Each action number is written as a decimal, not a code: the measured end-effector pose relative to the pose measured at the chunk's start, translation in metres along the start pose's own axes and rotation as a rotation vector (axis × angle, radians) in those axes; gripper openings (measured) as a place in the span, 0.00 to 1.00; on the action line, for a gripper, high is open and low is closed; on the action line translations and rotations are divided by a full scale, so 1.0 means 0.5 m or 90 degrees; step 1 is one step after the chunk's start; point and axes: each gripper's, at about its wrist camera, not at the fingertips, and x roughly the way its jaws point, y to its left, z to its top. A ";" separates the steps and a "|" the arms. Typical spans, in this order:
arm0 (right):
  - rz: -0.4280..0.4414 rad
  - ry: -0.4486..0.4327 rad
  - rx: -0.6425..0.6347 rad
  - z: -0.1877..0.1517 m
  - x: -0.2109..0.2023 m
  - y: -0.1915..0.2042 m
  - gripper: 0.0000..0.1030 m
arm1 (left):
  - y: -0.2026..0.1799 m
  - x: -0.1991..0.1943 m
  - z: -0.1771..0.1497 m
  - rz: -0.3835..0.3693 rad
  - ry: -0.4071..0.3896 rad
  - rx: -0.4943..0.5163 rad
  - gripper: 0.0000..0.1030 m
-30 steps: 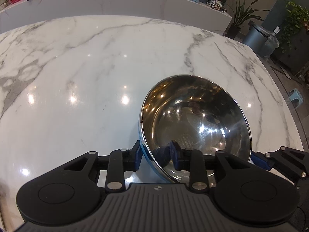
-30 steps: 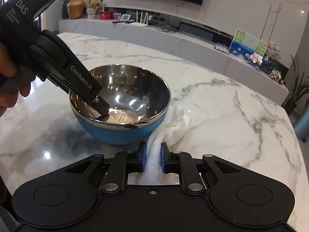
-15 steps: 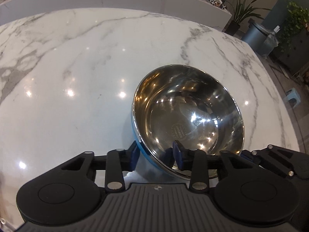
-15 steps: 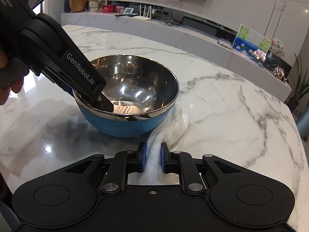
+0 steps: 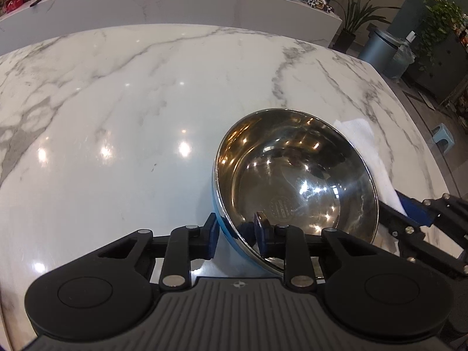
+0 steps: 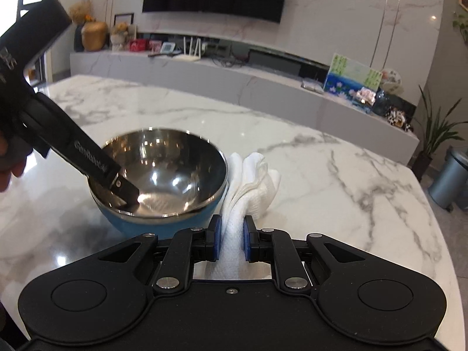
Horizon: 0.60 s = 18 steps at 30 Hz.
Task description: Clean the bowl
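Note:
A steel bowl (image 5: 292, 175) with a blue outside sits tilted on the marble table (image 5: 117, 117). My left gripper (image 5: 236, 235) straddles its near rim, one pad on the blue outer wall and the other inside. Its jaws are closing and the pads touch the wall. The right wrist view shows the same bowl (image 6: 169, 172), with the left gripper (image 6: 125, 193) reaching in from the left. My right gripper (image 6: 231, 239) is shut on a folded white cloth (image 6: 251, 181), held upright just right of the bowl. In the left wrist view the cloth (image 5: 365, 143) shows behind the bowl's right side.
The table's edge (image 6: 424, 193) curves round on the right, with a grey bin (image 6: 447, 181) and a potted plant (image 6: 433, 140) on the floor beyond. A long white counter (image 6: 234, 79) with pictures and small items runs behind. A person's hand (image 6: 8, 161) holds the left gripper.
The left jaws have narrowed onto the bowl's rim. The bowl has shifted a little and looks blurred. The right gripper has tipped upward with the cloth, which now stands beside the bowl.

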 end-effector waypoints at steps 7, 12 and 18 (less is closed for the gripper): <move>0.018 0.024 -0.016 -0.005 0.013 0.015 0.13 | -0.006 -0.003 -0.006 0.004 -0.005 0.006 0.23; 0.031 0.048 -0.026 -0.016 0.018 0.031 0.13 | -0.006 -0.005 -0.007 0.004 -0.005 0.005 0.23; 0.049 0.071 -0.047 -0.027 0.025 0.054 0.13 | -0.004 -0.005 -0.008 0.002 -0.004 0.001 0.24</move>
